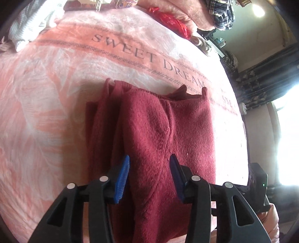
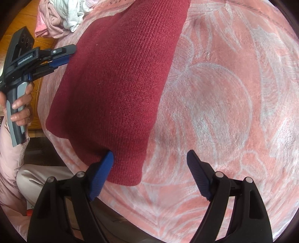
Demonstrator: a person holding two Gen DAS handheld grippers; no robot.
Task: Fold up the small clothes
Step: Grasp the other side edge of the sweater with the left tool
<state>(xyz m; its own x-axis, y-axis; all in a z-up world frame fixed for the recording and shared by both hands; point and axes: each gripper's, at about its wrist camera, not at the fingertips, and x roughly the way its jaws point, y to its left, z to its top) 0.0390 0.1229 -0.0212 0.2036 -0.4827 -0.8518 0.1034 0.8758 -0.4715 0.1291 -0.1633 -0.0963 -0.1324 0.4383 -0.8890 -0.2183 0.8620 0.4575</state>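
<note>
A dark red knitted garment (image 1: 151,130) lies folded lengthwise on a pink bedspread (image 1: 46,112). My left gripper (image 1: 149,177) is open just above its near end, with the cloth showing between the blue pads. In the right wrist view the same garment (image 2: 119,84) stretches away to the upper left. My right gripper (image 2: 150,173) is open at its near corner, the left pad (image 2: 101,175) over the hem, holding nothing. The left gripper (image 2: 61,56) also shows there, at the garment's left edge, held by a hand.
The bedspread reads SWEET DREAM (image 1: 149,56). A striped white cloth (image 1: 28,28) and a red item (image 1: 172,22) lie at the far side. A pile of pale clothes (image 2: 61,16) sits near the bed edge. A wooden floor (image 2: 18,24) shows beyond it.
</note>
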